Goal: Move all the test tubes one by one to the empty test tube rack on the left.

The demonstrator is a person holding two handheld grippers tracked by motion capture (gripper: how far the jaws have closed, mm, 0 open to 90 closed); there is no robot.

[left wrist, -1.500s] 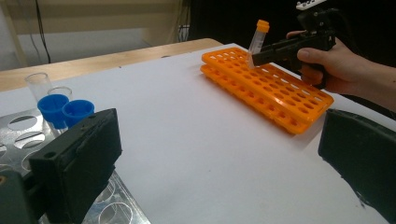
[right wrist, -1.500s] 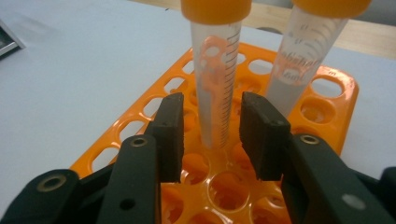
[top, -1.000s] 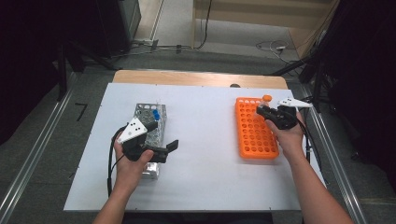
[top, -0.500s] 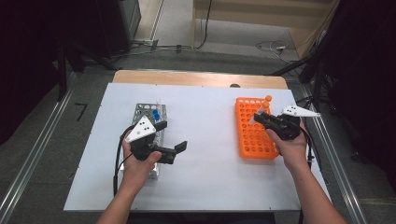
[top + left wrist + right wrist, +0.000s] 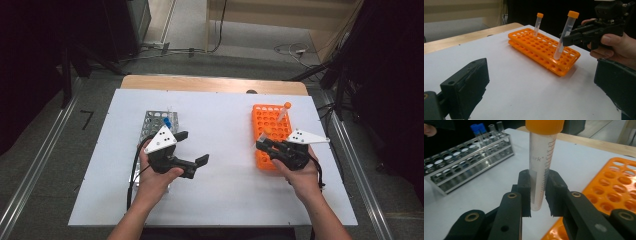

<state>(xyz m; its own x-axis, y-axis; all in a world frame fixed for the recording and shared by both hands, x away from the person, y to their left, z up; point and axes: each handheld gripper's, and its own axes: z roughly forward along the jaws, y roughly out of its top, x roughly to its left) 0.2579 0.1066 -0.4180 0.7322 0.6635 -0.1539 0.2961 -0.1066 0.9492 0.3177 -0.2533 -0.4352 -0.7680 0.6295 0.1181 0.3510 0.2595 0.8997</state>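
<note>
White table [image 5: 225, 130] — tubes [image 5: 537, 24] in orange rack [image 5: 541, 50]

An orange rack [image 5: 544, 51] lies on the white table [image 5: 524, 95]. A capped tube [image 5: 537, 23] stands upright near the rack's far end. At its near end the right gripper [image 5: 566, 40], held in a hand [image 5: 616, 47], clamps a second tube [image 5: 564, 35], tilted, its tip in a rack hole. The left gripper's own jaws stand wide apart in the foreground.
</note>
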